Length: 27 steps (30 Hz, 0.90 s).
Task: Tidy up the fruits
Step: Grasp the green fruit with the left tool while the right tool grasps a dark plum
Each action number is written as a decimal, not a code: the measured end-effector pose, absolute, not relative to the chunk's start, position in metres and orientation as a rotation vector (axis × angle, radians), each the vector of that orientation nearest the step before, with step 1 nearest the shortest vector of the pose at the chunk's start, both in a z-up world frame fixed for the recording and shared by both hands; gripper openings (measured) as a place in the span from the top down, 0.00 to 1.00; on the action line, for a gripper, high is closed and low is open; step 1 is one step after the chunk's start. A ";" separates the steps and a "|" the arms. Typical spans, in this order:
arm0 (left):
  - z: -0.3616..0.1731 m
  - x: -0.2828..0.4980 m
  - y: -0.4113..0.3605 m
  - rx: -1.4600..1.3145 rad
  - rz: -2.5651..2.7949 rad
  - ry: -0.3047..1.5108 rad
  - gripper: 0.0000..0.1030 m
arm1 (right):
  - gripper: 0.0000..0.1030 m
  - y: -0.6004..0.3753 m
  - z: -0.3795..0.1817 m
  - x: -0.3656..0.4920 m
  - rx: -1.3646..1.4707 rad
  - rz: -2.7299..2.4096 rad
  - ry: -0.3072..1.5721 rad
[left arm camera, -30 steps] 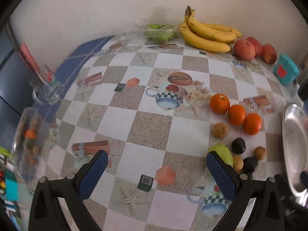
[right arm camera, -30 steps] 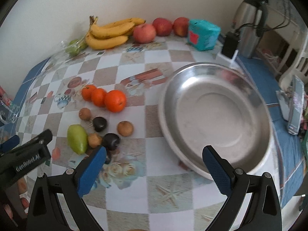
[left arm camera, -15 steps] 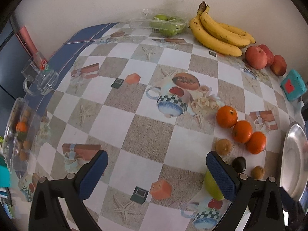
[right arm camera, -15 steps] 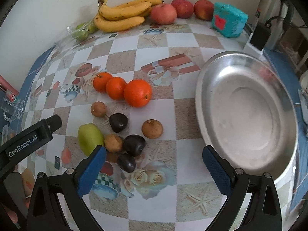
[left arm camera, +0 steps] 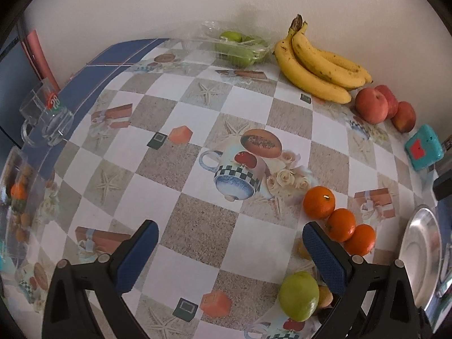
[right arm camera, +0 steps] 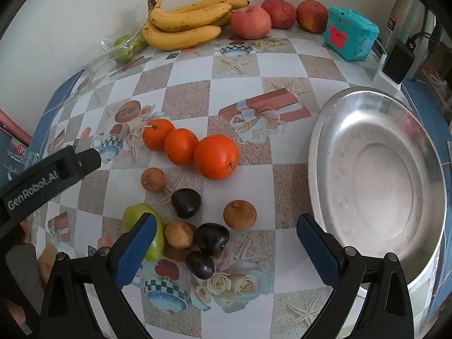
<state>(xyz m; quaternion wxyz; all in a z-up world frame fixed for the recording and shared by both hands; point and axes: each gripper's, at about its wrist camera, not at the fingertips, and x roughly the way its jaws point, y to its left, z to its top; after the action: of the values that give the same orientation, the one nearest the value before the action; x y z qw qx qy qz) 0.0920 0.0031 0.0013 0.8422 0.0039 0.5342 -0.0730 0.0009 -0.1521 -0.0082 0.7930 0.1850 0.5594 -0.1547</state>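
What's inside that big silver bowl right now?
Nothing: the silver bowl shows only bare metal, and no fruit is in it yet. Its nearest rim is partly covered by one of the right gripper's fingers.

Orange tangerines [right arm camera: 216, 156], checkered tablecloth [right arm camera: 240, 93]

Soft, even daylight fills both views, with no hard shadows; fruit casts only faint, diffuse shade on the glossy checkered tablecloth [right arm camera: 240, 67]. The round silver metal bowl [right arm camera: 333, 130] shows pale glare along its rim and a hazy white sheen across its floor. Beyond the bowl the scene bends strongly: fisheye distortion curves the table edge, and black vignetting cuts every corner. In the left wrist view, the clear plastic container [left arm camera: 19, 197] at the edge looks smeared and soft.
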 end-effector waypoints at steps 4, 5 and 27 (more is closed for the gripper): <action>0.003 0.088 0.001 0.030 -0.186 1.122 0.00 | 0.04 -0.154 -0.006 -0.004 0.411 -0.325 1.191; 0.003 0.085 -0.001 0.051 -0.199 1.123 0.00 | 0.04 -0.153 -0.006 -0.006 0.418 -0.312 1.186; -0.027 0.057 -0.013 -0.064 -0.373 1.336 0.16 | 0.39 -0.145 -0.023 -0.024 0.494 -0.218 1.258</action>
<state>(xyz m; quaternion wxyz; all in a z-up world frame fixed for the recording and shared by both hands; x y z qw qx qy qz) 0.0571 -0.0134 -0.0267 0.7686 -0.0296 0.6154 -0.1719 -0.0241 -0.1445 -0.0235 0.7747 0.2283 0.5810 -0.1008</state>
